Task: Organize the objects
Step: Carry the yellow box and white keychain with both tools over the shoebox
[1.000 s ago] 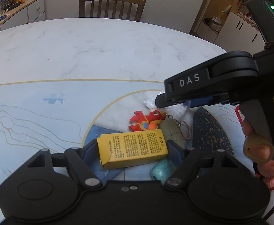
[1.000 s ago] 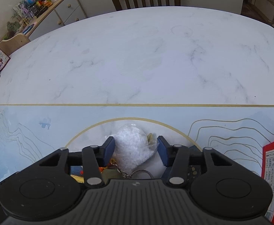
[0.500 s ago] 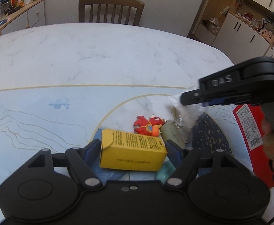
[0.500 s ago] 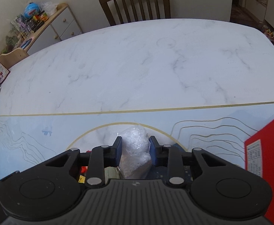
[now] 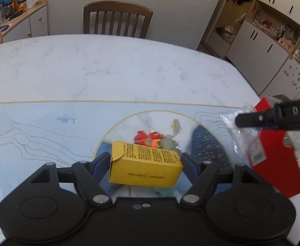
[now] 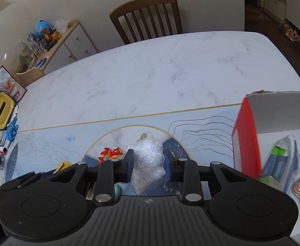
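Note:
My left gripper [image 5: 145, 160] is shut on a yellow carton [image 5: 144, 167], held lengthwise between both fingers and lifted above the mat. Behind it on the table lie a red dragon keychain [image 5: 149, 138] with a grey-green tag [image 5: 167, 143], and a teal object [image 5: 164, 190] peeks out under the carton. My right gripper [image 6: 148, 164] is shut on a clear plastic bag of white bits [image 6: 148, 164], raised off the table. In the left wrist view the right gripper [image 5: 240, 121] reaches in from the right edge, with the bag [image 5: 238, 135] hanging in front of the red box [image 5: 277, 164].
An open red box [image 6: 246, 143] at the right holds packets and a green-topped pouch [image 6: 281, 160]. A small golden fish charm [image 5: 175, 126] lies on the mat. A wooden chair [image 5: 117, 20] stands at the far side. A yellow tissue box [image 6: 0, 110] and blue gloves [image 6: 11, 130] sit at the left edge.
The right gripper closed on the bag, lifted it and carried it right toward the red box. The left gripper raised the yellow carton off the mat.

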Demonstrator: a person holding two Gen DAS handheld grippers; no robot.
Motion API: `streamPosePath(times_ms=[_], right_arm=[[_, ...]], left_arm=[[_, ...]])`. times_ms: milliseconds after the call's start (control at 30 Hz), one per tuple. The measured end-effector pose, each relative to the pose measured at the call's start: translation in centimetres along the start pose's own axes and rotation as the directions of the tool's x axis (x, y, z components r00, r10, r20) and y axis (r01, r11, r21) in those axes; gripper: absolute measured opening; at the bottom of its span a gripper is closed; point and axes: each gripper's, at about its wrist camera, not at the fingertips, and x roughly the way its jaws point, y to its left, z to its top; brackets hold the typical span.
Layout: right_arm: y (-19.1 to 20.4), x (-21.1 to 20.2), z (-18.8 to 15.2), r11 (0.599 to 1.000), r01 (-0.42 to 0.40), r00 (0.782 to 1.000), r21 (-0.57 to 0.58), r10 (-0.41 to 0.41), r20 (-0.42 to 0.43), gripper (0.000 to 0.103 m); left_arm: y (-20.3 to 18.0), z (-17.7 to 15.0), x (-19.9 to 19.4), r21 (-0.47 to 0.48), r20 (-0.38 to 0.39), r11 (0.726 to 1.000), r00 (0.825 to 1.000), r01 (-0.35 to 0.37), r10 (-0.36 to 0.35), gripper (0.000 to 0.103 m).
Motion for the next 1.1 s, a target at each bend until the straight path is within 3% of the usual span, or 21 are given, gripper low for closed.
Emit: streamPosePath(times_ms=[433,733,1100], right_arm=[[-4.3,-7.6,-2.1,1.000,-0.009,1.000,0.016,0.009,0.014,0.029],[-9.0,-11.5,-2.8,1.000,0.023,0.999,0.006,-0.024,0.046,0.029],[-16.9,-13.4,-3.1,0.994,0.097,0.992,0.051,-0.101,0.073,0.029]], left_arm=[[-6.7,0.9,-4.8,0.031,0.045,0.993,0.993,0.110,-0.112,0.074],[-12.8,0.8,-5.0,0.088,0.043,0.986,0.988,0.143,-0.147,0.074],[-20.1,1.0,-3.2,0.159,0.026,0.972,0.984,0.172,-0.178,0.074]])
